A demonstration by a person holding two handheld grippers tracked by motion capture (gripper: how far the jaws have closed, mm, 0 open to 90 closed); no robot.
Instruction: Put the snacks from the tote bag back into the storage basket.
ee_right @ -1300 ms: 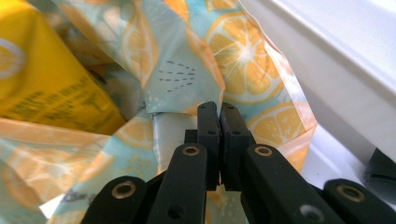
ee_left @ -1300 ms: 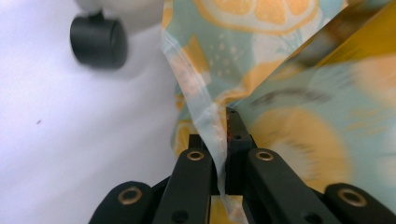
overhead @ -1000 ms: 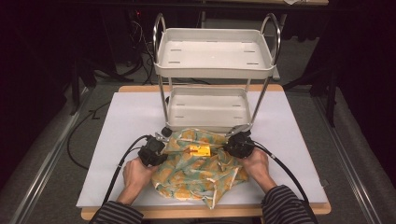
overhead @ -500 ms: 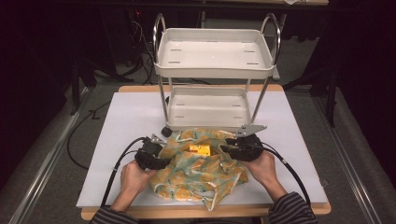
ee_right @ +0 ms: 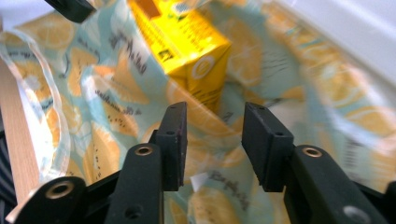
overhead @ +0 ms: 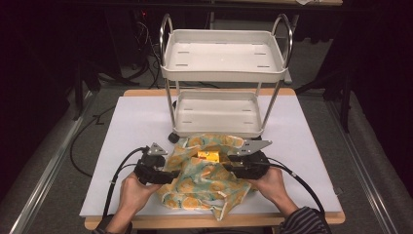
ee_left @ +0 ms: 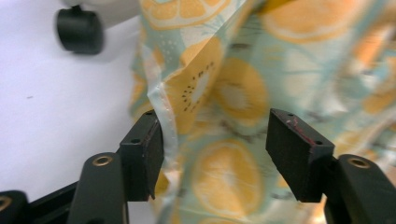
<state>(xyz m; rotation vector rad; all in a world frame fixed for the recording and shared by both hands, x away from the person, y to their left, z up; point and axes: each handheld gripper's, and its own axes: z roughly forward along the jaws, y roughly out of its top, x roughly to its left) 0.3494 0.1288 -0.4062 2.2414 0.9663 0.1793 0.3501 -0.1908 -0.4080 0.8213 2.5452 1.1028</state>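
Orange-slice printed bag (overhead: 204, 180), crumpled on table (overhead: 126, 126); yellow carton (overhead: 208, 156) atop. Left gripper (ee_left: 212, 154) wide open astride bag edge; right gripper (ee_right: 212, 142) part-open, gripping nothing.

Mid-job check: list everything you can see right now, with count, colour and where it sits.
Cart: one, white, two trays, far side of the table.
Caster: one, black, under the cart's near left corner.
Bag: one, teal with orange fruit print, crumpled in front of the cart.
Carton: one, yellow, lying on the bag.
Table: one, white top with wood edge.
Left gripper: black, open at the bag's left edge.
Right gripper: black, open over the bag.
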